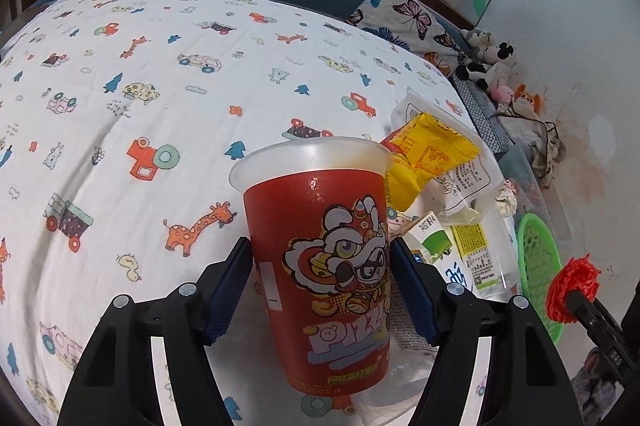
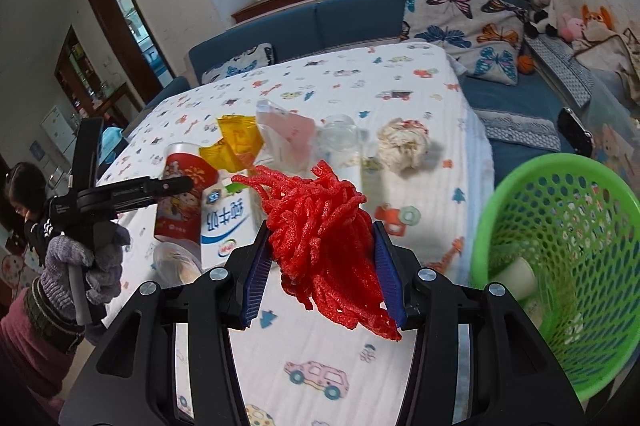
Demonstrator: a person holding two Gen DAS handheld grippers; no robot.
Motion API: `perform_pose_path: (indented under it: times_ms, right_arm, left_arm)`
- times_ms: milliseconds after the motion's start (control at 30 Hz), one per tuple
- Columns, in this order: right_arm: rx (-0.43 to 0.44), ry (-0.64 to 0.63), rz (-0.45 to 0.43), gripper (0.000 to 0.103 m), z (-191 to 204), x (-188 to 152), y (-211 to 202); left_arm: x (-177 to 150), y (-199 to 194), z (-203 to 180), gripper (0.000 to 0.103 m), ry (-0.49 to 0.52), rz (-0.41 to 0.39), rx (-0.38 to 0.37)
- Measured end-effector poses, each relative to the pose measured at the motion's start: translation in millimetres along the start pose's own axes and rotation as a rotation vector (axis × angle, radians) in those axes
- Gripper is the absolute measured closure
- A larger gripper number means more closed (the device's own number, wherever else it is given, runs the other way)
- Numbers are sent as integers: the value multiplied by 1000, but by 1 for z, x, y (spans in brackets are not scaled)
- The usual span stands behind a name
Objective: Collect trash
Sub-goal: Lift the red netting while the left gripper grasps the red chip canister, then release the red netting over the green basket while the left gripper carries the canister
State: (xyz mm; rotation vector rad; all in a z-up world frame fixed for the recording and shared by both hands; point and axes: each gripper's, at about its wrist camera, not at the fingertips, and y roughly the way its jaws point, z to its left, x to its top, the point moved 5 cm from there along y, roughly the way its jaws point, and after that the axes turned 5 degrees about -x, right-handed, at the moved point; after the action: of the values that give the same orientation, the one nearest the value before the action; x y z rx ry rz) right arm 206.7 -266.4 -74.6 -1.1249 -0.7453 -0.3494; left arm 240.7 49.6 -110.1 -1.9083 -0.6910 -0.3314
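Note:
My left gripper (image 1: 320, 286) is shut on a red paper cup (image 1: 324, 266) with a lion-dance print, held upright over the table; the cup also shows in the right wrist view (image 2: 180, 198). My right gripper (image 2: 320, 262) is shut on a red foam net (image 2: 320, 226), held above the table just left of the green mesh basket (image 2: 560, 266). The net (image 1: 572, 290) and basket (image 1: 536, 258) also show at the right in the left wrist view. On the table lie a yellow wrapper (image 2: 236, 146), a milk carton (image 2: 226, 222), a clear wrapper (image 2: 288, 134) and a crumpled tissue (image 2: 404, 144).
The table carries a white cartoon-print cloth (image 1: 120, 106). A blue sofa (image 2: 360, 14) with butterfly cushions and plush toys (image 2: 548, 2) stands behind. The basket holds a white paper cup (image 2: 520, 278). A small bowl (image 2: 176, 266) sits at the table's near-left edge.

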Motion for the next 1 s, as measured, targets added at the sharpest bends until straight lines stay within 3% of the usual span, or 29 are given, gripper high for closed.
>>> perform_pose_path:
  times_ms: [433,600,1000]
  right_arm:
    - [-122,84,-40,54,-57,-8,-28]
    - [-185,135,-42,54,-87,-19,-38]
    - [-325,249,-15,52,-158,-49,-59]
  left_arm:
    - [10,-71,-23,36,67,-143,-3]
    - [16,-97,-43,36,97,-190,-38]
    - [13,-97,-131,36,231,-167,-178]
